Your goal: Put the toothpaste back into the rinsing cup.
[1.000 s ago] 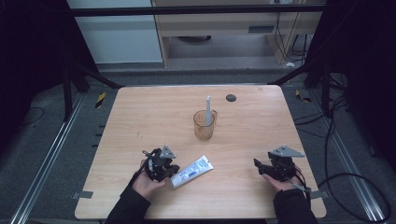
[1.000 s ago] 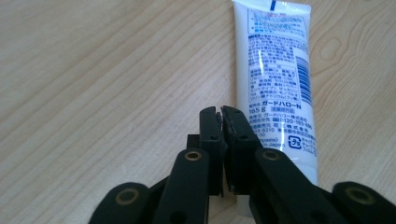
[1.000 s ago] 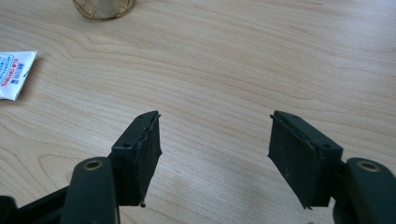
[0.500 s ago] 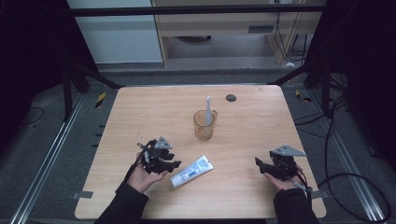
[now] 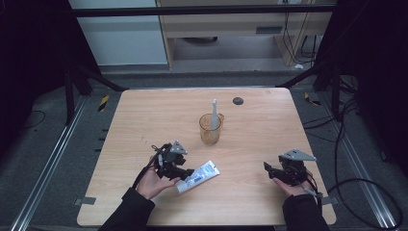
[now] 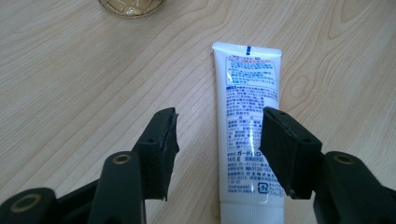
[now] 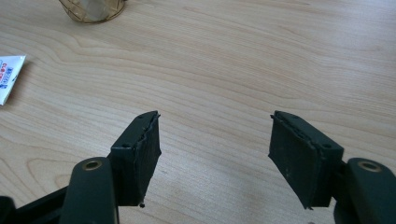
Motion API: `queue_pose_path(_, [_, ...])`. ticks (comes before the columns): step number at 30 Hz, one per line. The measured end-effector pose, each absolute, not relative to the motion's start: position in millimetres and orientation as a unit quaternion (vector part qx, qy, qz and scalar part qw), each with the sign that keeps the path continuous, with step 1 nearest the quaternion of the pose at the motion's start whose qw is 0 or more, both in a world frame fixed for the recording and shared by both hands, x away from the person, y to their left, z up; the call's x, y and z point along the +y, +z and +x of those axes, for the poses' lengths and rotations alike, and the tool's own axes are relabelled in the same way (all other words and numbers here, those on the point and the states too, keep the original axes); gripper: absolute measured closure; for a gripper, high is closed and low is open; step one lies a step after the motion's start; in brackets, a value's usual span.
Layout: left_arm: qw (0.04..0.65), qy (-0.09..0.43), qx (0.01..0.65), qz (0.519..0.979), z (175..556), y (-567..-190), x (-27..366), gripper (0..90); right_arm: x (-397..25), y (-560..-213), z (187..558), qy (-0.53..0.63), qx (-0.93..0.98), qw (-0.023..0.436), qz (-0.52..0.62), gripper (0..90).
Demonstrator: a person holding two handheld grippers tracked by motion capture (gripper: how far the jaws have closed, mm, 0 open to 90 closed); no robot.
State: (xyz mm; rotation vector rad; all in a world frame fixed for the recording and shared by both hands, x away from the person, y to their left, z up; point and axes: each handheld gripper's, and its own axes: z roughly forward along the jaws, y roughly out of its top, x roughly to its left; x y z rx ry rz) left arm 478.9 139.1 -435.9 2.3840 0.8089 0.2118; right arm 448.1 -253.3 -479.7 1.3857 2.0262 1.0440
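So on my end the left gripper (image 5: pixel 185 172) is sitting near the front of the wooden table (image 5: pixel 144 110), left of centre, with its jaws spread apart. In the left gripper view (image 6: pixel 219 135) the toothpaste tube (image 6: pixel 247 116) lies flat on the wood, running lengthwise away from the camera, cap end toward the gripper and the flat crimped end pointing off toward the cup. The right-hand jaw in that view overlaps the tube's edge, and the other one stands over bare wood off to the side. I honestly can't tell if that jaw is touching the tube or just hanging over it. Nothing is pinched, anyway.

From the high view the tube (image 5: pixel 198 176) is angled, with its crimped end up and to the right and its cap end down by the left gripper. It's a white tube with blue and red print.

My right gripper (image 5: pixel 267 169) is off on the right side of the table near the front edge, well apart from the tube, jaws wide and holding nothing. In the right gripper view (image 7: pixel 212 140) there's just wood grain between the jaws, with a corner of the tube (image 7: pixel 9 77) poking in at the left edge.

Further back, about mid-table, there's an amber see-through cup (image 5: pixel 211 129) with a white toothbrush (image 5: pixel 214 113) standing upright in it. Behind that, toward the far edge, there's a small dark round thing (image 5: pixel 237 100) on the table, too small for me to make out.
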Motion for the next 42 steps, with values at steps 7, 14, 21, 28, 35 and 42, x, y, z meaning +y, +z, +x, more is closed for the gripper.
queue_pose_path(7, [0.29, 0.08, 0.286, 0.91, 478.9, -438.8, 123.0, 42.8, -252.4, -480.1, 449.7, 0.378, 0.739, 0.235, 0.505, 33.4])
queue_pose_path(14, [0.265, 0.077, 0.275, 0.921, 479.6, -446.7, 112.9, 41.6, -252.4, -480.3, 449.7, 0.378, 0.741, 0.235, 0.502, 33.5])
queue_pose_path(21, [0.252, 0.074, 0.264, 0.928, 480.5, -448.6, 107.5, 42.3, -253.0, -480.8, 450.1, 0.378, 0.743, 0.234, 0.5, 33.5])
queue_pose_path(28, [0.233, 0.069, 0.257, 0.935, 483.4, -454.0, 100.1, 42.1, -254.0, -481.4, 450.1, 0.378, 0.744, 0.23, 0.502, 33.5])
queue_pose_path(35, [0.223, 0.061, 0.255, 0.939, 484.7, -457.4, 96.6, 41.9, -253.5, -481.1, 450.5, 0.377, 0.745, 0.228, 0.5, 33.5])
queue_pose_path(42, [0.203, 0.053, 0.255, 0.944, 484.7, -464.7, 92.2, 42.6, -252.1, -481.0, 450.9, 0.375, 0.746, 0.229, 0.5, 33.5])
